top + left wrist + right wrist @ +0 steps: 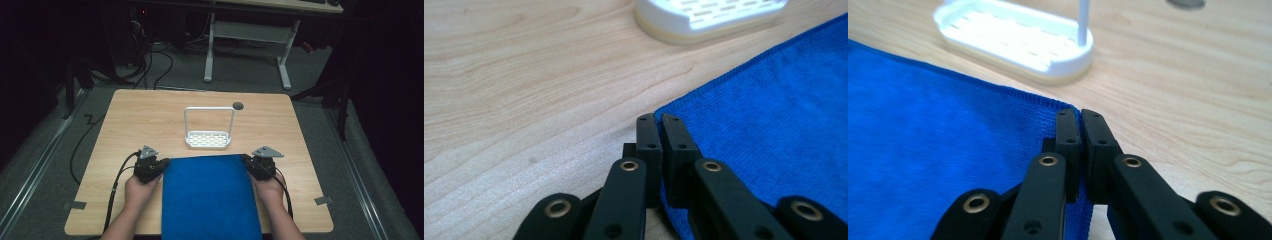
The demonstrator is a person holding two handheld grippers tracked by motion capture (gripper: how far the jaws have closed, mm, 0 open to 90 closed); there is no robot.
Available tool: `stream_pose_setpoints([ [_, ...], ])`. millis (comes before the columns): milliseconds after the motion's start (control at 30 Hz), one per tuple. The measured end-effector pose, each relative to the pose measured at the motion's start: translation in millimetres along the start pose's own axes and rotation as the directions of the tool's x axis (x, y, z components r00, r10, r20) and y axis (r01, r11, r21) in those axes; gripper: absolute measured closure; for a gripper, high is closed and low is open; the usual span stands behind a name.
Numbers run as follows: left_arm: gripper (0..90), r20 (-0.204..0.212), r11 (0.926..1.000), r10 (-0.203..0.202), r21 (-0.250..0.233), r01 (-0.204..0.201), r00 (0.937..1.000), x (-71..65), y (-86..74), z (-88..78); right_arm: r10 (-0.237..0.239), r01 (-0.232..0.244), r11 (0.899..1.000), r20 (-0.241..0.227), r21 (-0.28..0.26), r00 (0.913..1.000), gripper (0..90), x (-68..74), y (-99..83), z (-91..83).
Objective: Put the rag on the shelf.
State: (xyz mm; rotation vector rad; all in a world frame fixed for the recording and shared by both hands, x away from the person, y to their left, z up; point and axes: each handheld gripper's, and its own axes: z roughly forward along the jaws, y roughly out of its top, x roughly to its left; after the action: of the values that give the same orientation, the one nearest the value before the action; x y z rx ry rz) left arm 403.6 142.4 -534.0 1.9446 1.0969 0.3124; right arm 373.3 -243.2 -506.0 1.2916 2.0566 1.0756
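Blue cloth: laid flat on the near half of the table, its near edge hanging over the table's front; judged soft, light and limp, likely to sag and fold once lifted, so best taken by its two far corners.
Table: pale wood-grain top; a small dark round spot is seen near its far edge.
White rack: a slotted oval tray with a tall wire hoop, set just beyond the cloth's far edge, apart from it; nothing is held in it.
Left gripper: jaws closed on the cloth's far left corner, with blue fabric pinched between them.
Right gripper: jaws clamped likewise on the far right corner.
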Motion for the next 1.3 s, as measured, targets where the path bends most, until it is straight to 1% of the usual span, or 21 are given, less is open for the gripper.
stream_pose_setpoints([
  [100, 87.6, 0.000, 0.9991, 0.011, -0.040, -0.011, 0.9999, -3.3, -1.3, -7.2, 0.018, -0.019, 0.999, -0.018, -0.046, 0.9997, 87.9, 2.3, -1.7, -10.2],
  [233, 87.6, -0.003, 0.9946, 0.019, -0.102, -0.019, 0.9998, -8.8, -0.6, -18.1, -0.008, 0.007, 0.998, -0.023, -0.064, 0.9997, 87.9, 6.9, -3.0, -16.7],
  [267, 87.5, -0.003, 0.9946, 0.019, -0.102, -0.019, 0.9998, -8.8, -0.6, -18.1, -0.008, 0.007, 0.998, -0.023, -0.064, 0.9997, 87.9, 6.9, -3.0, -16.7],
  [333, 87.6, -0.015, 0.9898, 0.030, -0.139, -0.032, 0.9994, -11.8, 0.7, -24.9, -0.030, 0.027, 0.996, -0.027, -0.086, 0.9992, 87.9, 9.3, -2.4, -20.5],
  [400, 87.6, -0.030, 0.9800, 0.041, -0.193, -0.046, 0.9987, -15.7, 2.9, -34.9, -0.033, 0.030, 0.994, -0.030, -0.109, 0.9990, 87.9, 11.0, -0.9, -24.9],
  [433, 87.7, -0.030, 0.9800, 0.041, -0.193, -0.046, 0.9987, -15.7, 2.9, -34.9, -0.035, 0.032, 0.992, -0.028, -0.119, 0.9990, 87.8, 12.1, -0.1, -27.9],
  [467, 87.7, -0.038, 0.9721, 0.047, -0.228, -0.055, 0.9982, -18.2, 4.8, -41.4, -0.039, 0.035, 0.991, -0.029, -0.132, 0.9988, 87.8, 12.9, 0.7, -31.3],
  [567, 87.8, -0.044, 0.9588, 0.059, -0.276, -0.069, 0.9973, -22.3, 8.4, -50.2, -0.050, 0.046, 0.983, -0.018, -0.180, 0.9986, 87.9, 14.3, 3.3, -42.7],
  [600, 87.8, -0.044, 0.9588, 0.059, -0.276, -0.069, 0.9973, -22.3, 8.4, -50.2, -0.052, 0.048, 0.980, -0.014, -0.195, 0.9986, 87.9, 14.7, 4.3, -46.5],
  [633, 87.8, -0.046, 0.9494, 0.064, -0.305, -0.075, 0.9969, -24.9, 10.7, -55.7, -0.051, 0.047, 0.977, -0.012, -0.208, 0.9986, 87.9, 15.2, 5.4, -50.2],
  [667, 87.8, -0.046, 0.9494, 0.064, -0.305, -0.075, 0.9969, -24.9, 10.7, -55.7, -0.051, 0.047, 0.977, -0.012, -0.208, 0.9986, 87.9, 15.2, 5.4, -50.2],
  [700, 87.8, -0.049, 0.9406, 0.071, -0.329, -0.083, 0.9963, -27.7, 13.0, -60.9, -0.059, 0.055, 0.969, -0.008, -0.240, 0.9982, 87.9, 16.4, 7.7, -56.2],
  [767, 87.8, -0.046, 0.9330, 0.073, -0.350, -0.084, 0.9963, -30.4, 15.8, -66.5, -0.062, 0.059, 0.963, -0.003, -0.262, 0.9981, 87.9, 18.4, 9.9, -60.7],
  [833, 87.8, -0.047, 0.9222, 0.081, -0.375, -0.093, 0.9956, -34.1, 19.3, -72.4, -0.065, 0.061, 0.958, -0.004, -0.280, 0.9979, 87.9, 20.6, 12.4, -65.0],
  [867, 87.8, -0.047, 0.9222, 0.081, -0.375, -0.093, 0.9956, -34.1, 19.3, -72.4, -0.065, 0.061, 0.958, -0.004, -0.280, 0.9979, 87.9, 20.6, 12.4, -65.0],
  [900, 87.9, -0.048, 0.9111, 0.088, -0.400, -0.100, 0.9950, -37.9, 22.5, -78.4, -0.071, 0.068, 0.953, -0.002, -0.296, 0.9974, 87.9, 22.9, 15.3, -69.0],
  [1033, 88.1, -0.057, 0.8890, 0.104, -0.442, -0.118, 0.9930, -43.9, 29.1, -88.9, -0.080, 0.076, 0.940, 0.002, -0.334, 0.9968, 87.9, 27.6, 22.2, -77.1],
  [1067, 88.1, -0.057, 0.8890, 0.104, -0.442, -0.118, 0.9930, -43.9, 29.1, -88.9, -0.083, 0.079, 0.934, 0.003, -0.349, 0.9965, 87.9, 28.2, 24.4, -79.2],
  [1133, 88.1, -0.067, 0.8781, 0.110, -0.461, -0.129, 0.9917, -46.1, 34.7, -94.4, -0.082, 0.078, 0.927, 0.007, -0.367, 0.9966, 87.9, 29.7, 28.7, -84.1],
  [1200, 88.2, -0.065, 0.8764, 0.112, -0.464, -0.129, 0.9916, -46.2, 37.0, -95.6, -0.088, 0.086, 0.921, 0.012, -0.381, 0.9960, 87.9, 30.8, 32.9, -87.4],
  [1300, 88.2, -0.074, 0.8618, 0.118, -0.488, -0.140, 0.9902, -47.7, 46.1, -101.5, -0.091, 0.091, 0.914, 0.019, -0.396, 0.9956, 87.9, 31.0, 39.6, -91.3],
])
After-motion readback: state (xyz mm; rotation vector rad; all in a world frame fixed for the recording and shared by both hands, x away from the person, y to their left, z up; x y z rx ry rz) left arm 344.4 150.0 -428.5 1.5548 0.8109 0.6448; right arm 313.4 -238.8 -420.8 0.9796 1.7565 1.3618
